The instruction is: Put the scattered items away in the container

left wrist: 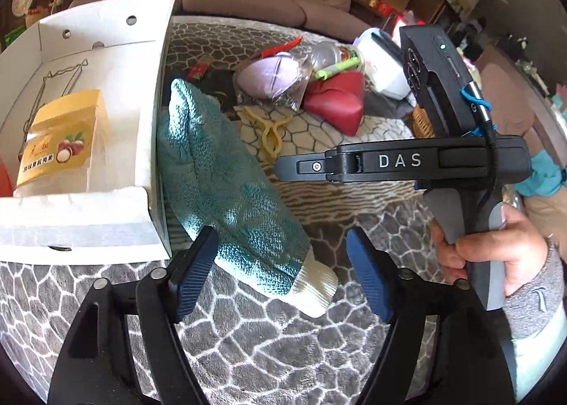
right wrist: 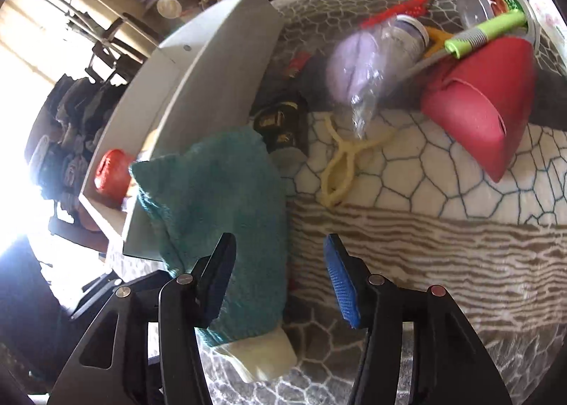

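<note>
Blue pads of my left gripper (left wrist: 281, 272) stand wide apart at the bottom of the left wrist view, closed on nothing. Between them, lower end only, lies the teal glove (left wrist: 230, 189) with its cream cuff toward me; neither pad presses it, though the left pad sits just beside the fabric. Glove leans up against the outer wall of the white box (left wrist: 156, 121), fingertips near the rim, not inside. In the box already: a yellow snack packet (left wrist: 60, 142) and a thin wire piece behind it. Still out on the patterned blanket (left wrist: 248, 344): a yellow clip (left wrist: 271, 135), a red pouch (left wrist: 338, 103), a purple thing in a clear bag (left wrist: 269, 80), a green-handled tool, a clear cup. My right hand (left wrist: 496, 256) holds the other tool at the right edge, its jaws out of frame here.

Right wrist view: right gripper (right wrist: 280, 274) partly open, nothing clamped. The glove's cuff end runs under the left finger; the right pad hangs clear over the blanket. I can't say for sure whether the left finger touches the fabric. From here the glove's upper part drapes over the box corner, and a red round object (right wrist: 111, 174) shows inside the box. A dark packet (right wrist: 280, 125) lies beside the glove.

Tally, by my reckoning: a few items boxed, the glove half-way there, most of the pile untouched. Early going.
</note>
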`<state>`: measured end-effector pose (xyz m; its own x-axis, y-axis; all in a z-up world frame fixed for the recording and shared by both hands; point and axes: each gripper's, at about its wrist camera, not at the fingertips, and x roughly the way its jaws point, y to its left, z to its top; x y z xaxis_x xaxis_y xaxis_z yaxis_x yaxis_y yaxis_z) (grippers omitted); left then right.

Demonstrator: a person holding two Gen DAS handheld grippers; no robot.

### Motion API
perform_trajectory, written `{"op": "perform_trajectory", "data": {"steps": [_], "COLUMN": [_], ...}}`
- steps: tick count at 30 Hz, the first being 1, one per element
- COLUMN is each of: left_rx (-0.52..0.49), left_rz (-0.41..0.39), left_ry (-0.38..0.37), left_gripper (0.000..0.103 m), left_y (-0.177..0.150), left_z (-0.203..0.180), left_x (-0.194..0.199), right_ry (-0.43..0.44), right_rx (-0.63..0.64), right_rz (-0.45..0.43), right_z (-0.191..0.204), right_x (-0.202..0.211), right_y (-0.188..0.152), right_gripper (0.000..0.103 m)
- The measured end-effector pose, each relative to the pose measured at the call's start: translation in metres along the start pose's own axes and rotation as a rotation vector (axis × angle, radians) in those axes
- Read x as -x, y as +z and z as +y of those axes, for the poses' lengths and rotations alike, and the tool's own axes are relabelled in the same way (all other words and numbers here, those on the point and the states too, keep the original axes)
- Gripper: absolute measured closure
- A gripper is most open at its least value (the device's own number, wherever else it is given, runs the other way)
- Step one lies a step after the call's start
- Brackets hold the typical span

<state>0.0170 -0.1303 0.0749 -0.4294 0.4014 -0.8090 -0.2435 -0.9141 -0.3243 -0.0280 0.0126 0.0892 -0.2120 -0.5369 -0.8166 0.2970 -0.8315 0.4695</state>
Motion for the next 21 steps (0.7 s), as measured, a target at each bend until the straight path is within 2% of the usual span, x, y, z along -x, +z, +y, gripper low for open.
{"op": "perform_trajectory", "data": {"steps": [5,7,8,9,10,11,12,15,21], "left_rx": [0.077,0.099,0.093,0.081,0.069,0.057,0.042,-0.013,-0.028], "left_rz": [0.079,0.095,0.087,0.075,0.067,0.060,0.049,0.007,-0.095], "left_ry": [-0.041,-0.055,-0.052,-0.048,-0.055,-0.068,-0.066,-0.060,-0.163], "left_gripper": [0.028,0.043,0.042,0.046,0.055,0.059,0.060,0.062,0.062], "left_y": [-0.013,-0.017,-0.019,-0.019,-0.018,-0.018,-0.017,-0.015,-0.004], "left_z": [0.012,0.016,0.016,0.013,0.010,0.006,0.002,-0.010,-0.017], "left_x": [-0.032,-0.043,-0.044,-0.043,-0.042,-0.039,-0.037,-0.027,0.006], "right_ry": [0.095,0.115,0.126,0.139,0.146,0.152,0.167,0.202,0.366], "right_rx": [-0.040,-0.038,-0.037,-0.037,-0.036,-0.032,-0.031,-0.007,-0.041], "right_rz": [0.064,0.078,0.080,0.084,0.082,0.076,0.071,0.040,-0.067], "right_z": [-0.009,-0.008,-0.006,-0.005,-0.003,0.000,0.001,0.008,-0.002], "right_x": [-0.021,-0.028,-0.031,-0.034,-0.035,-0.035,-0.034,-0.022,0.020], "right_y": [-0.009,-0.011,-0.012,-0.013,-0.014,-0.015,-0.015,-0.016,-0.018], "right_gripper": [0.046,0.045,0.045,0.046,0.053,0.059,0.072,0.072,0.072]}}
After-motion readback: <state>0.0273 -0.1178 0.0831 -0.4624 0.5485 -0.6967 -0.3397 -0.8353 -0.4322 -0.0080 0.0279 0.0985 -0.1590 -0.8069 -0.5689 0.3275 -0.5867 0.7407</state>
